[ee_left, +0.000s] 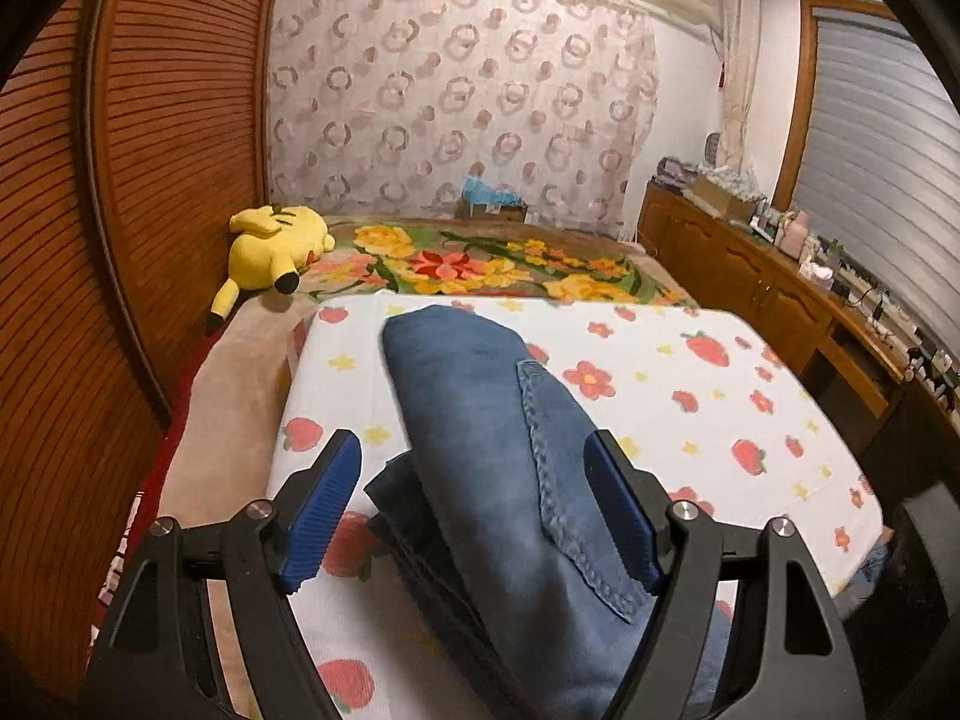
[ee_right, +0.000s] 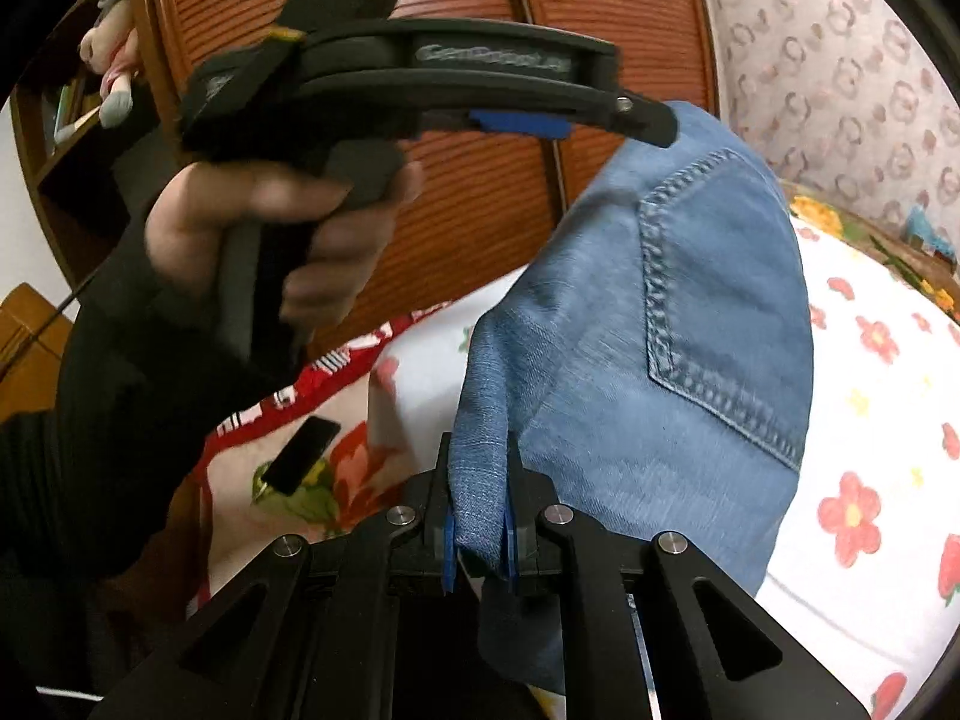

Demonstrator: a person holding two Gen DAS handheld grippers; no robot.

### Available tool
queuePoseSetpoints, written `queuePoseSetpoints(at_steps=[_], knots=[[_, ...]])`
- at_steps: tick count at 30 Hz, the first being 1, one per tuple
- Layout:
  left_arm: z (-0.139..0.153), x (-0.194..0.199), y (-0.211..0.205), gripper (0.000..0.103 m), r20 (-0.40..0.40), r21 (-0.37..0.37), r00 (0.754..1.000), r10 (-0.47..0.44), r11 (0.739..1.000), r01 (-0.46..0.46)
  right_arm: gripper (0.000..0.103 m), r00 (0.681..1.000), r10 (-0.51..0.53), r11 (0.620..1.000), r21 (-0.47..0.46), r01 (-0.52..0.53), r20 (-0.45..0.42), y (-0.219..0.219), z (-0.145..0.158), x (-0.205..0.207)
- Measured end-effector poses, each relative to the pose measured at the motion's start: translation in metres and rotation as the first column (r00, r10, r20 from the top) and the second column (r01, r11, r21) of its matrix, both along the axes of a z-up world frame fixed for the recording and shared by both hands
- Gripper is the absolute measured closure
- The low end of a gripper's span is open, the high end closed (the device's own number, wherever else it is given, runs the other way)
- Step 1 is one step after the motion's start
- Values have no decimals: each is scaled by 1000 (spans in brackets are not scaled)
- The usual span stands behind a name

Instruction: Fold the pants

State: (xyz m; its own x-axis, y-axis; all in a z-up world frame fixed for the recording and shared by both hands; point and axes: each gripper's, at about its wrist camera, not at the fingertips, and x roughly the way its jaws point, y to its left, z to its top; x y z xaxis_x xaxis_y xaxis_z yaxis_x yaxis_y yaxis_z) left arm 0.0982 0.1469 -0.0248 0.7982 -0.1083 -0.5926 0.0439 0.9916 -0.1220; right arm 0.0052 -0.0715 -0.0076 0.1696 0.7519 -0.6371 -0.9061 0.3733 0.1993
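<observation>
The blue jeans (ee_left: 468, 396) lie folded lengthwise on a white strawberry-print cloth (ee_left: 660, 396), a back pocket (ee_left: 564, 480) facing up. My left gripper (ee_left: 474, 444) is open, its blue pads wide apart on either side of the denim without pressing it. In the right wrist view the jeans (ee_right: 708, 276) hang lifted and draped, pocket stitching showing. My right gripper (ee_right: 480, 444) is shut on a bunched edge of the denim. The left gripper (ee_right: 660, 126) shows side-on above, held by a hand (ee_right: 270, 228) in a black sleeve, its tip near the top of the jeans.
A yellow plush toy (ee_left: 270, 246) lies on the floral blanket (ee_left: 480, 264) behind the cloth. A louvred wooden wardrobe (ee_left: 150, 180) runs along the left, a cluttered wooden sideboard (ee_left: 780, 276) along the right. A black phone (ee_right: 303, 456) lies on the bed.
</observation>
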Motion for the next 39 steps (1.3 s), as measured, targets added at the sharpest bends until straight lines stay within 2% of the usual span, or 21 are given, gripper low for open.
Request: queuePoseSetpoints(at_steps=[3,5,9,16,18,22,25,30,39], knots=[[-22,10,2,28,-55,30,998,15,999,-14,91,1000,-13,1000,2,13,-3,-7,3,3],[-38,14,4,28,-90,57,995,37,998,-32,85,999,-30,999,15,30,-13,-2,12,14],[-63,20,12,28,-151,61,987,57,997,-48,75,998,-58,998,27,58,1,-4,24,4],[-79,17,18,28,-182,76,981,70,995,-57,57,986,-148,989,36,145,80,-27,44,-1],[-81,16,20,28,-183,66,981,68,996,-57,52,979,-183,983,28,181,92,-31,42,4],[-84,19,25,27,-182,41,982,50,998,-44,52,959,-259,964,-37,264,116,-24,22,23],[-84,23,31,26,-174,9,984,35,999,-34,51,951,-299,950,-75,305,76,-15,2,40],[-85,35,42,26,-168,-51,986,19,998,-28,39,948,-319,947,-45,319,12,-15,-12,47],[-99,51,44,25,-197,-133,980,-10,991,-17,38,946,-320,947,-15,319,-60,-20,-22,49]])
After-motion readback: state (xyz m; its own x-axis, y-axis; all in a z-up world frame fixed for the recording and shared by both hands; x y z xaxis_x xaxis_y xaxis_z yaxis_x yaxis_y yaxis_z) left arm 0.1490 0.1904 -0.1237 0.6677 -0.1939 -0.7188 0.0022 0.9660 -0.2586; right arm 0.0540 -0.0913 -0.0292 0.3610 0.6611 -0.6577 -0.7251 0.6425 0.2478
